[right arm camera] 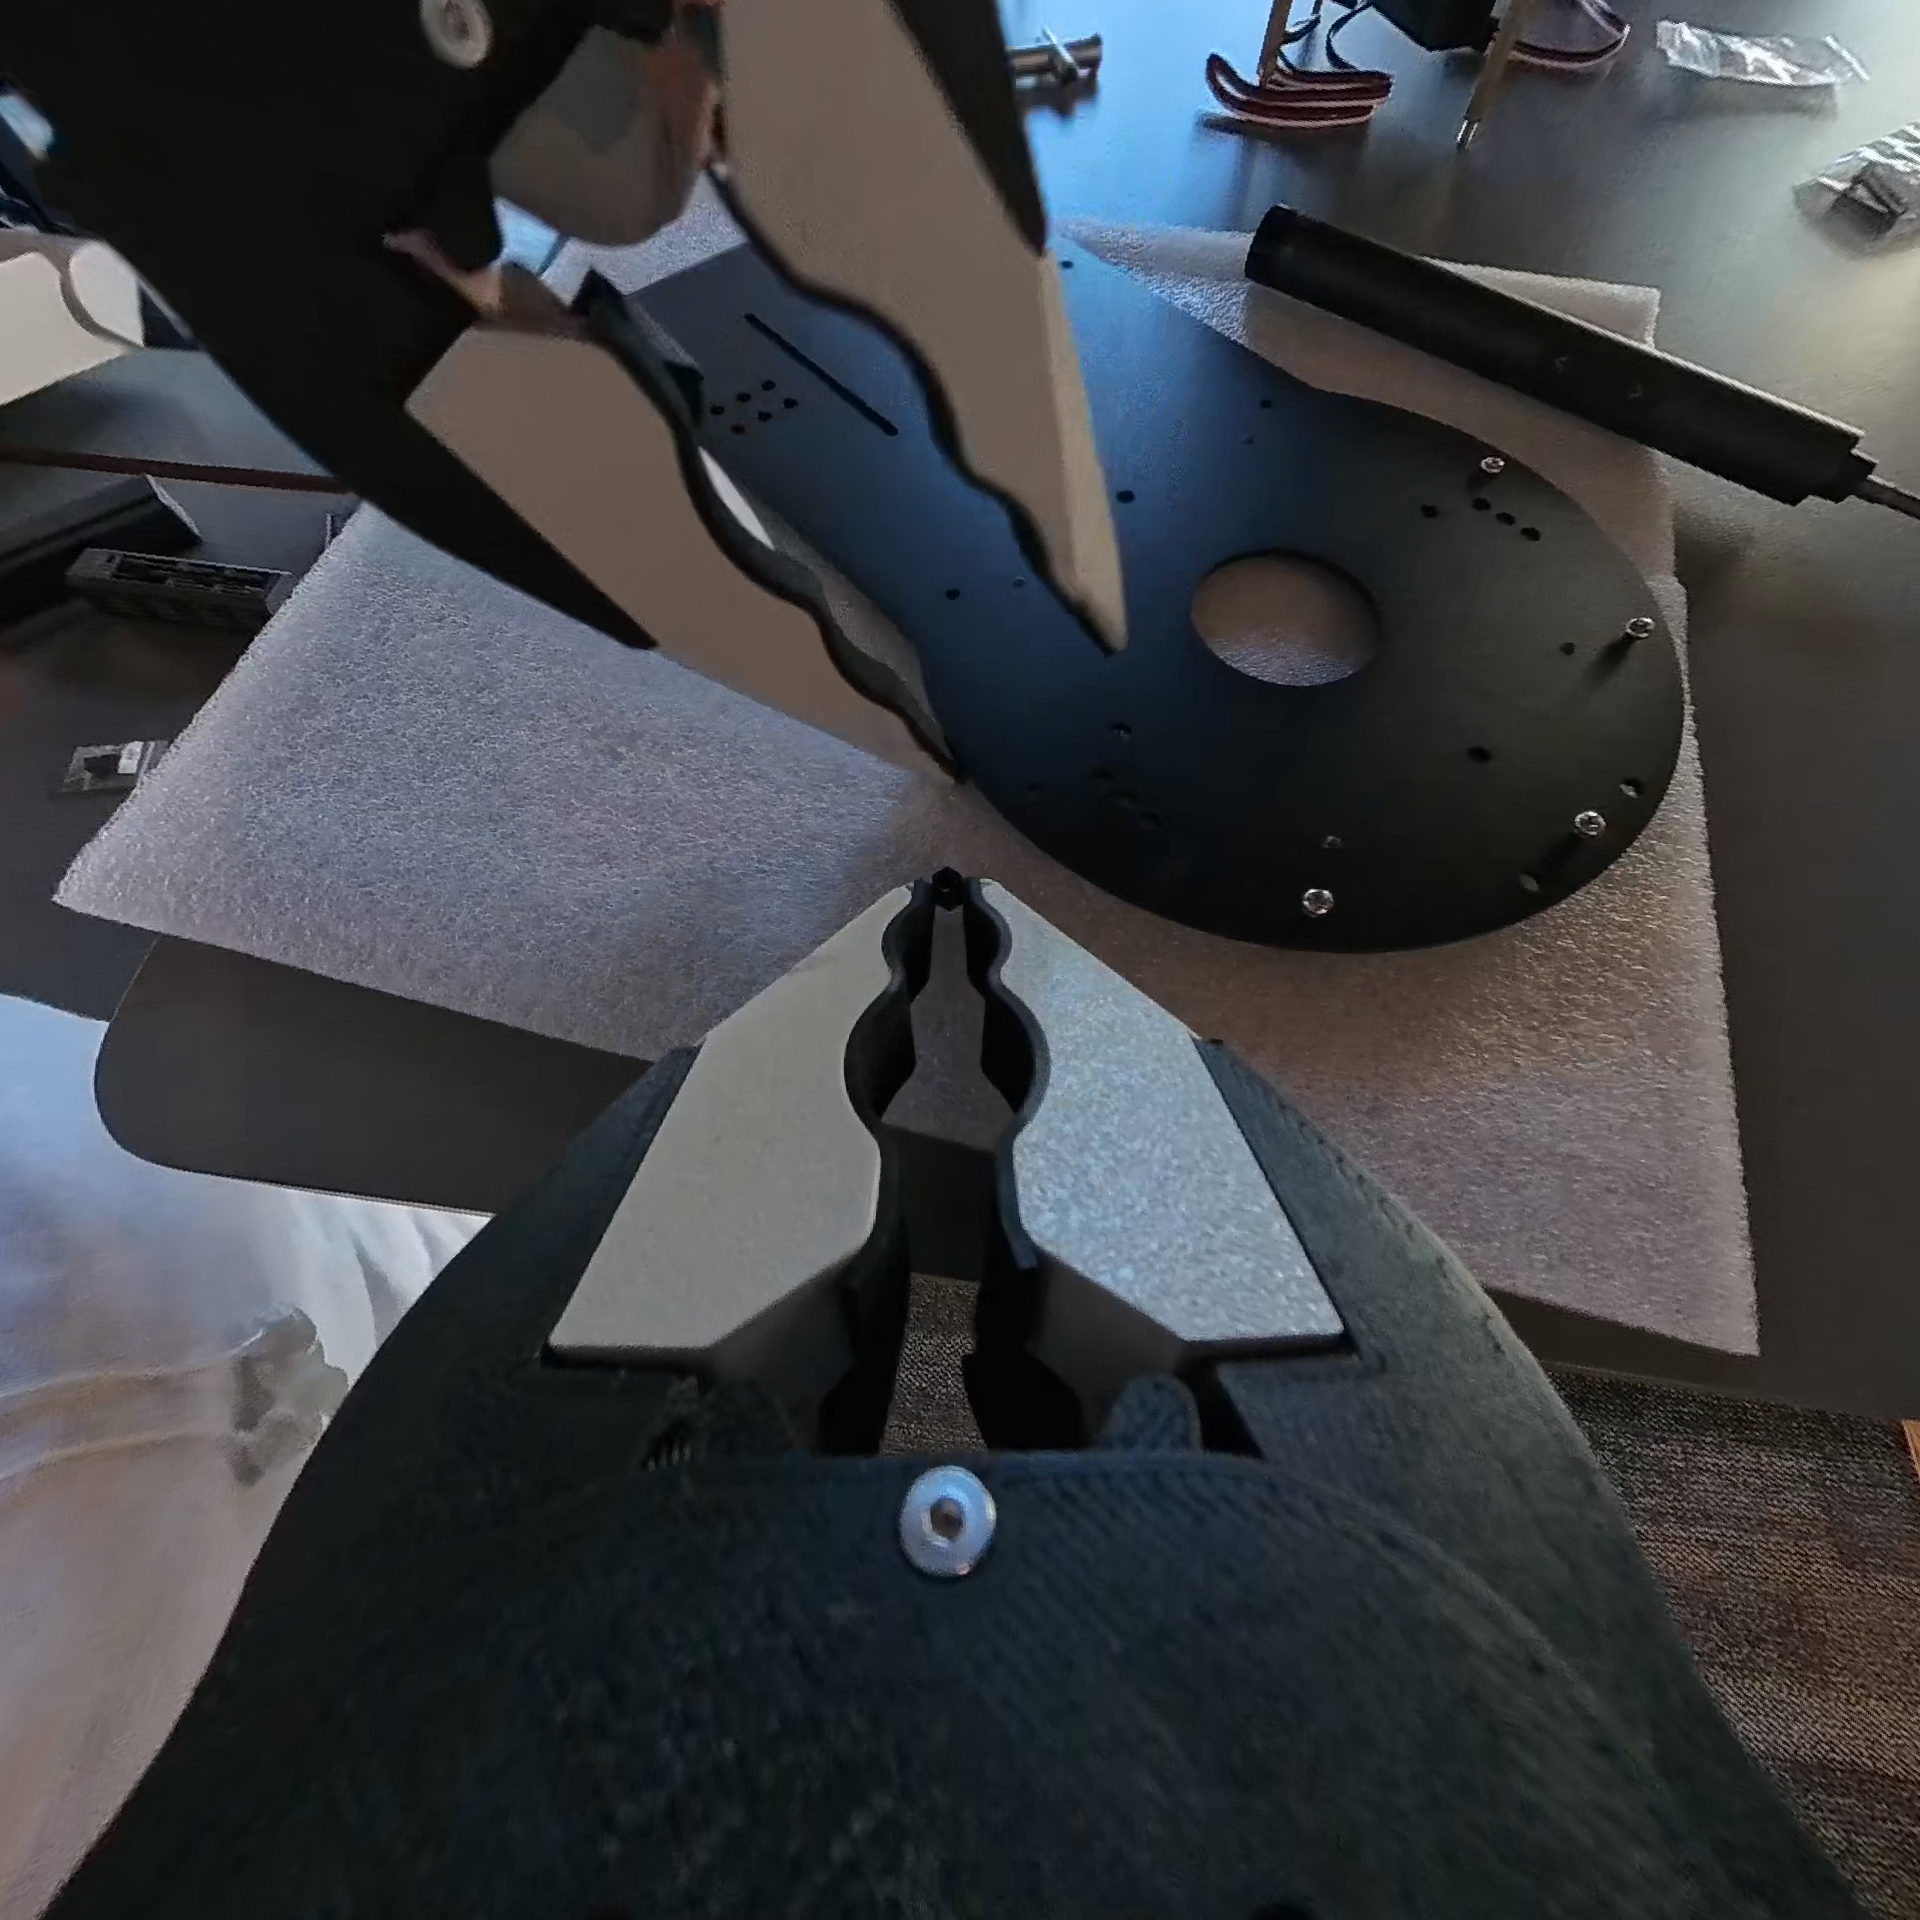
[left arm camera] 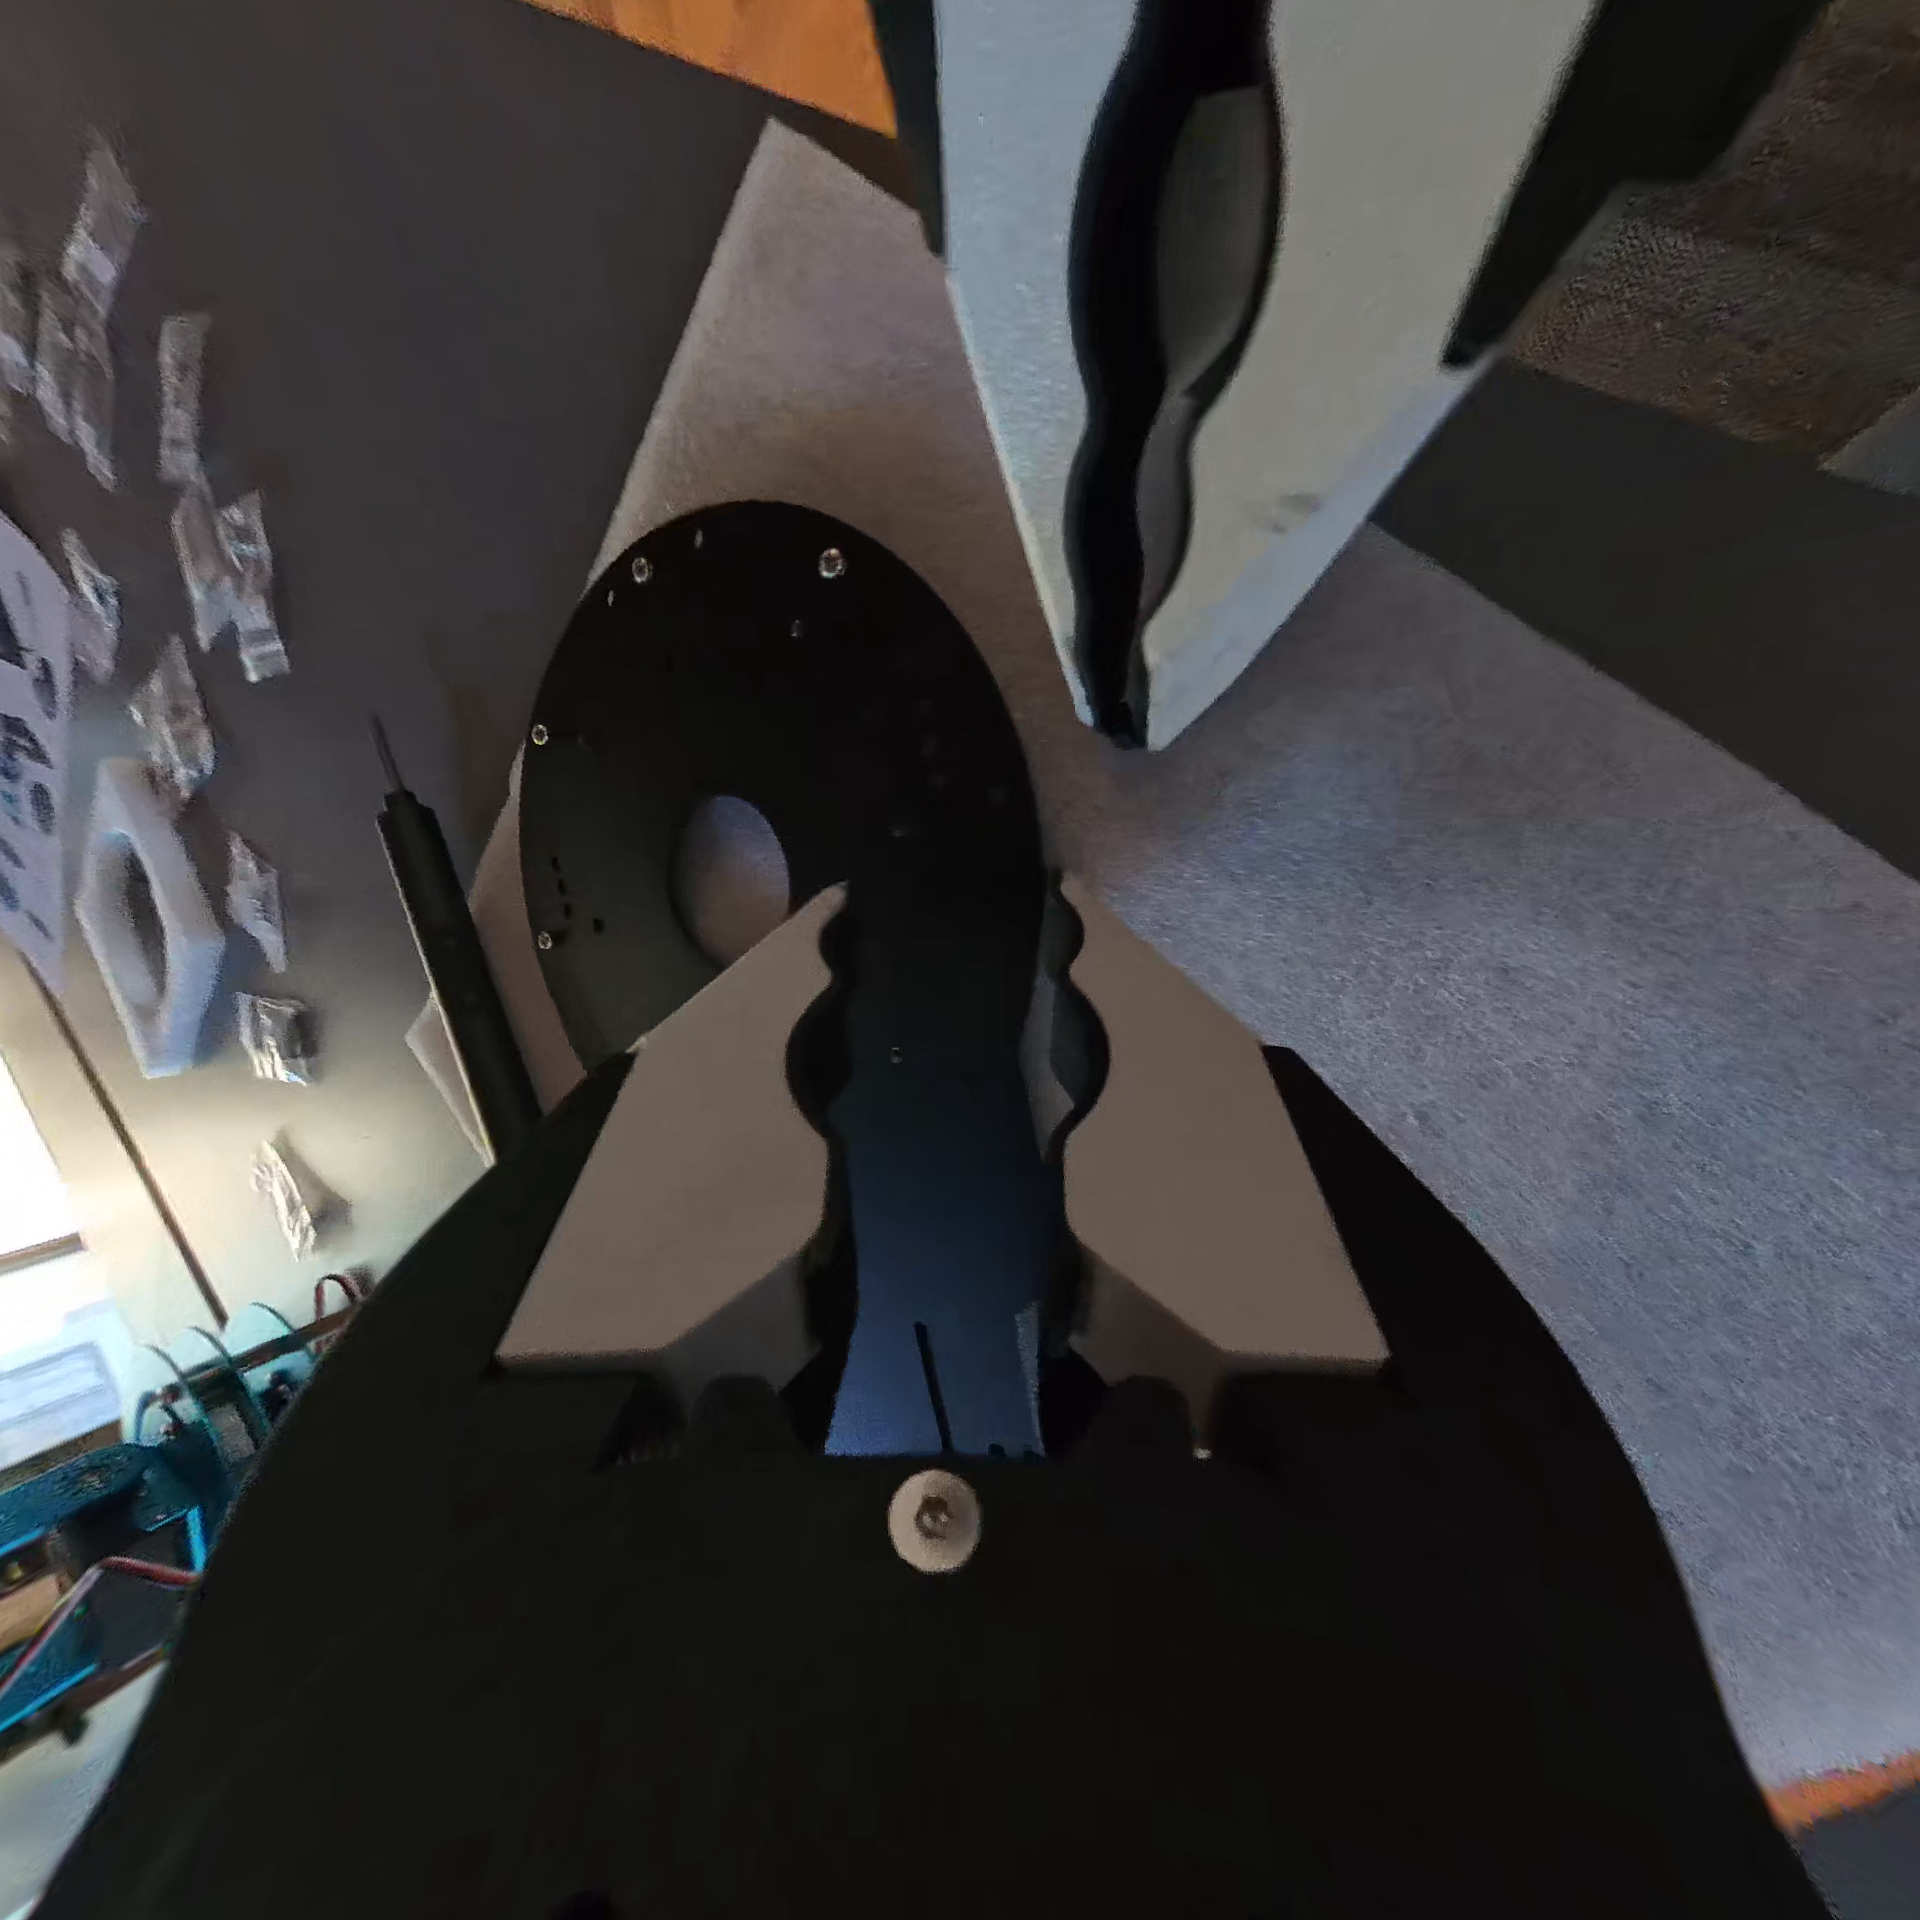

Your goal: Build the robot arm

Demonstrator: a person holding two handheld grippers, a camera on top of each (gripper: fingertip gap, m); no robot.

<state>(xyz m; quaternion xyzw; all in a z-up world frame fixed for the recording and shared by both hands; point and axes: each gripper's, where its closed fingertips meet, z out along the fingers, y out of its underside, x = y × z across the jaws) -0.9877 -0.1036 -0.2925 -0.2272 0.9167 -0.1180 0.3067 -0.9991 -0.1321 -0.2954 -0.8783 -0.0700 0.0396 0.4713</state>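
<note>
A flat black metal plate [right arm camera: 1299, 790], with a round end, a big hole and many small holes, lies on a white foam sheet [right arm camera: 468, 810]. My left gripper [left arm camera: 945, 899] stands over its narrow part with the jaws apart. In the right wrist view [right arm camera: 1023, 698] one fingertip rests on the plate near the hole and the other touches its near edge. My right gripper [right arm camera: 945, 899] is shut on a small black fastener [right arm camera: 945, 886]. It hangs over the foam just beside the plate's edge. It also shows in the left wrist view [left arm camera: 1117, 727].
A black pen-shaped screwdriver [right arm camera: 1558, 343] lies across the foam's far corner. Several small clear hardware bags [left arm camera: 229, 582] and a white hexagonal part [left arm camera: 145, 914] lie on the dark table [right arm camera: 1818, 582]. Blue frame parts with cables [left arm camera: 104, 1475] lie beyond. Red-striped cables [right arm camera: 1299, 94] lie at the back. Both grippers' tips are close together, under 4 cm apart.
</note>
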